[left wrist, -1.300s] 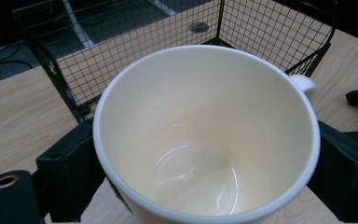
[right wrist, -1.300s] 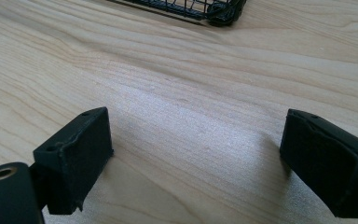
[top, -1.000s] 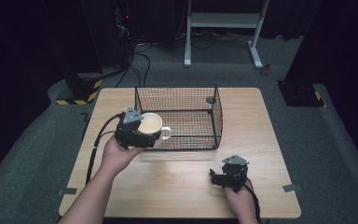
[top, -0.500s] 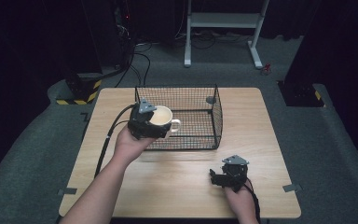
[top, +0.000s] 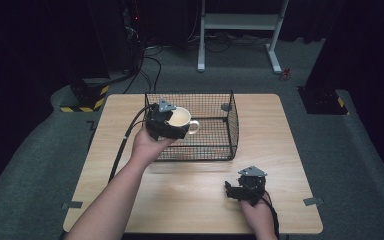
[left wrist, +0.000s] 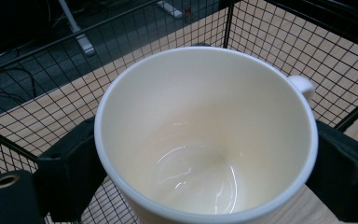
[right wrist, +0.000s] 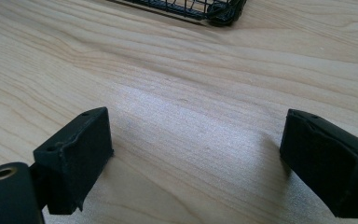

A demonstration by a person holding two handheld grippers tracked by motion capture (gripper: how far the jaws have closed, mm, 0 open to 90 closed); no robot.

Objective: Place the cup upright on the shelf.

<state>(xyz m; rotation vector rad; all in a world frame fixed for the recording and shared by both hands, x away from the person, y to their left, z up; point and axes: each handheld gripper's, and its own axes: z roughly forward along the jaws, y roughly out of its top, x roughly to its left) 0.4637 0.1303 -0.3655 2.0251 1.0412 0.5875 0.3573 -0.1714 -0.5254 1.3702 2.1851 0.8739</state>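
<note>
From above, the left gripper is lifted over the near-left part of the black wire basket, its jaws clamped on a cream mug. The mug sits upright just ahead of the gripper's body, its open mouth facing up and its handle sticking out away from the hand toward the basket's middle. The left hand wraps the gripper from behind, and a black cable trails back from it along the wooden table. The right gripper rests low on the table, well apart from the basket's near wall, with the right hand behind it.

Along the left gripper's own jaws, the mug sits squarely between them, one black jaw pressed to each side of its wall just below the rim. It looks empty, with a glossy inside. Its handle pokes out on the far right. Beyond and around the mug runs the basket's mesh, with the table showing through underneath.

Along the right gripper, the two jaws stand wide apart with bare table between them. Ahead of them, a corner of the basket sits at the far edge.
</note>
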